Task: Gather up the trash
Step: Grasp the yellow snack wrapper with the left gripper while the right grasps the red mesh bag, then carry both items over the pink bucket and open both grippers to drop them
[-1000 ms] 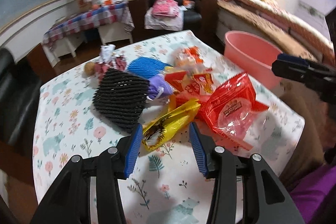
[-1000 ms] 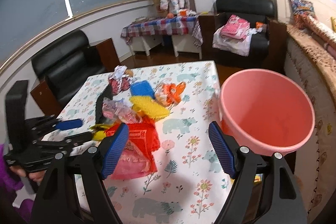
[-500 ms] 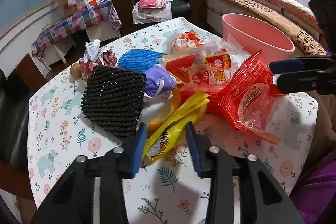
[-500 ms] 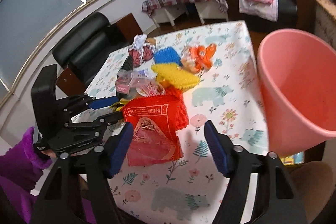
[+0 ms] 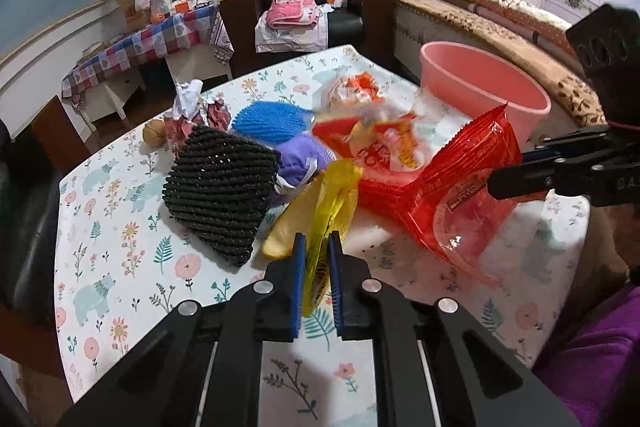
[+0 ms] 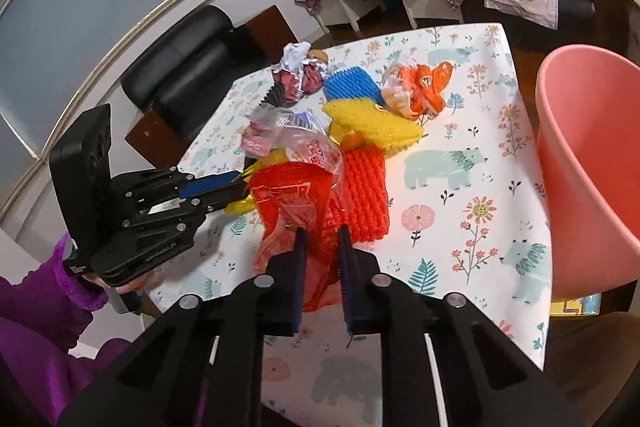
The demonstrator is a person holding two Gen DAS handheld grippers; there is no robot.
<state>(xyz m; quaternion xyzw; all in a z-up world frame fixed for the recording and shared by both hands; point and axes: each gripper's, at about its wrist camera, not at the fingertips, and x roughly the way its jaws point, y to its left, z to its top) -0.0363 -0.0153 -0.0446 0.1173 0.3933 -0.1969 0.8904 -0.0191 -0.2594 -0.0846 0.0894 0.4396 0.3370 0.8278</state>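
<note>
On the floral-printed worktop [image 5: 120,247], at its left, we see a black ribbed foam net sleeve [image 5: 220,187], untouched, with a crumpled foil wad [image 5: 192,115] and a small brown nut [image 5: 154,133] behind it. Next to the right, our left tool [image 5: 317,267] is clenched on the near end of a long yellow plastic snack wrapper [image 5: 332,199]. The wrapper's long axis runs away from that tool, up into the heap, where its far end lies against a purple cloth mask [image 5: 298,163] and a blue ribbed foam sleeve [image 5: 268,119].

Further right, a crinkly red transparent plastic bag [image 5: 468,179] stands half lifted off the worktop, and our right tool [image 6: 322,267] is gripping its near edge; in the left wrist view that tool's pads [image 5: 516,183] meet the bag's right side. Whether the pads have closed fully on the film we cannot quite tell from the wrist view, though the bag hangs as if held. Beneath it lie a red-orange ribbed foam sleeve [image 6: 366,195] and a yellow foam sleeve [image 6: 372,121].

Furthest right, the round pink plastic basin [image 6: 592,163] sits beyond the worktop's right edge, mouth open toward us. This is the relation that matters: the basin lies to the right of both loads, just beside the right tool and well apart from the left. We judge the red bag has the short swing rightward over the rim, while the yellow wrapper must cross the whole heap and will trail lengthwise as it goes.
</note>
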